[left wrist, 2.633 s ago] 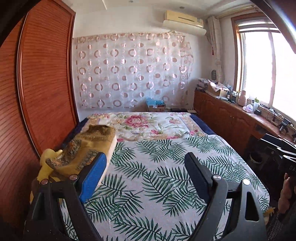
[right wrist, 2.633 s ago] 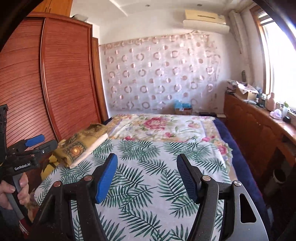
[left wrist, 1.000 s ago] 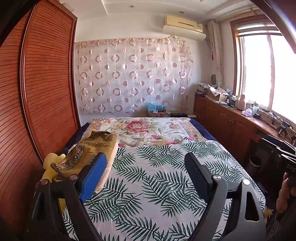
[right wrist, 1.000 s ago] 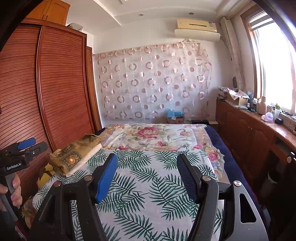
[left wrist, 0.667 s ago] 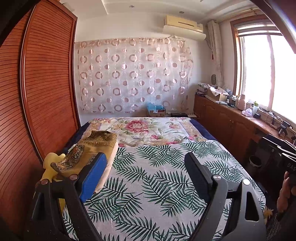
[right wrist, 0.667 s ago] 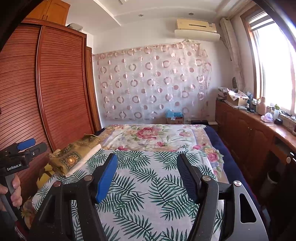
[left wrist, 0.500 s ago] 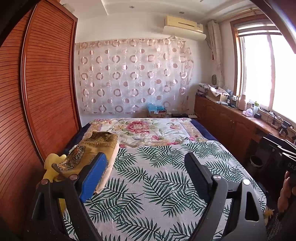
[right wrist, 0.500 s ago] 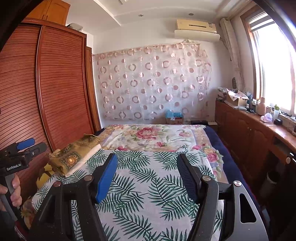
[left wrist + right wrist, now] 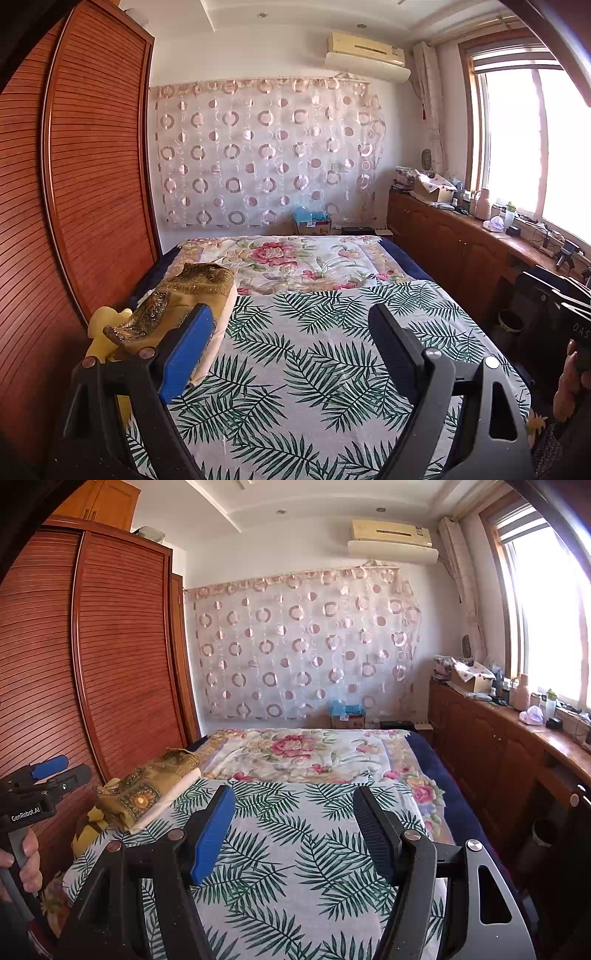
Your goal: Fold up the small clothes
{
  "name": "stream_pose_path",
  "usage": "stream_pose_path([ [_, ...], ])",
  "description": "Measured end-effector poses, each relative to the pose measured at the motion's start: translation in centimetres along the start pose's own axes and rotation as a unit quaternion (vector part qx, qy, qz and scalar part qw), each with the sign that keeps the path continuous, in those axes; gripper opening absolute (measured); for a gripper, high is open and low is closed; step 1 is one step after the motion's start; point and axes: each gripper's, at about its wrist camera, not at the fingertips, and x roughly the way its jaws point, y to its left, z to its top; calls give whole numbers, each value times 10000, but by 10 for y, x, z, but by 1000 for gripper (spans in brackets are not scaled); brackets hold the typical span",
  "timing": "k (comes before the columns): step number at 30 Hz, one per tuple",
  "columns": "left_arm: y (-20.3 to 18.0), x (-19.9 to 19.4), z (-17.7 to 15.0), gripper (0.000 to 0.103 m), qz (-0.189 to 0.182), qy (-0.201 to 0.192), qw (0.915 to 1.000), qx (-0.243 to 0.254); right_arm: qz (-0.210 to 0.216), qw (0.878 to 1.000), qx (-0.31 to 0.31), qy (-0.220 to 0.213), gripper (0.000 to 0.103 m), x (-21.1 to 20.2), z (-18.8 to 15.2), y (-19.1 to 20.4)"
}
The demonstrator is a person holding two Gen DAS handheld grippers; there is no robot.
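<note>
- Left hand-held gripper [image 9: 290, 332] is spread wide, grasping nothing, above the bed [image 9: 314, 369].
- Right hand-held gripper [image 9: 293, 819] is likewise released.
- Folded mustard clothes [image 9: 147, 794] lie ahead-left of both, at the bed's edge.
</note>
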Motion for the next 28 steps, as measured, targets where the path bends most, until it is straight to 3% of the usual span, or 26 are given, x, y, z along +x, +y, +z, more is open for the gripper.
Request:
stream_pose_path([
  [28, 0, 0, -1, 87, 5, -9, 10000, -2, -21, 10000, -4, -15, 68, 2, -1, 2],
])
